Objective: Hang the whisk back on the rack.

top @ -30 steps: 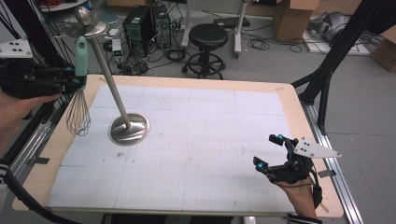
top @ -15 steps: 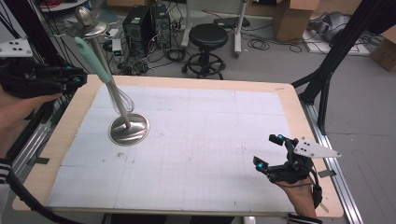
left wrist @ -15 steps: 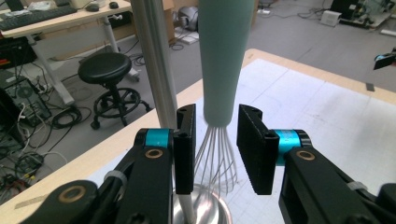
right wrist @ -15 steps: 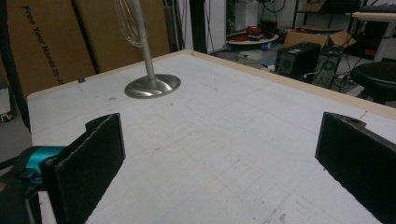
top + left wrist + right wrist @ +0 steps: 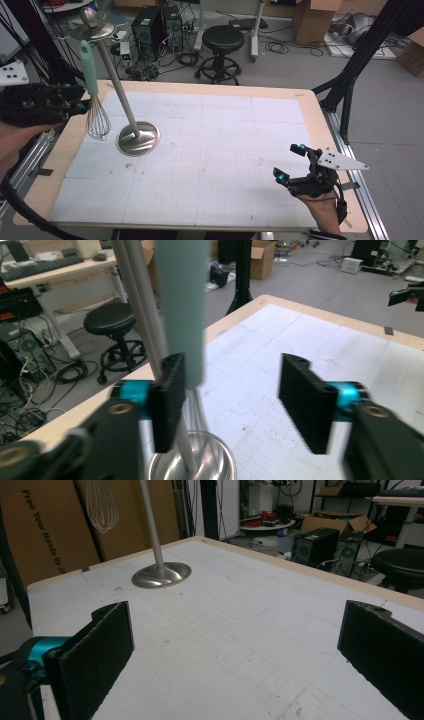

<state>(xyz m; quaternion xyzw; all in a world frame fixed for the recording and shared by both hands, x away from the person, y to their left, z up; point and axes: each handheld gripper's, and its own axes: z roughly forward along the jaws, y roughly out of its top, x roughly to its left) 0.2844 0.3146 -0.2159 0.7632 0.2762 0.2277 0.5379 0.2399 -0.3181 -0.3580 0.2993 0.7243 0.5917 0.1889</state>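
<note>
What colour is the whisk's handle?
Pale mint green; the whisk handle shows best in the high view, hanging from the stand.

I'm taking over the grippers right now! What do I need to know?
Left gripper: open, jaws either side of the whisk handle, which lies beside one jaw, not squeezed.
Right gripper: open, holding nothing, low over the table at its near right corner.
Whisk: upright, wires down and off the table, apparently hanging from the top of the metal stand.
Done: whisk seems hung.
Left: probably back the left gripper away gently without knocking it.
</note>
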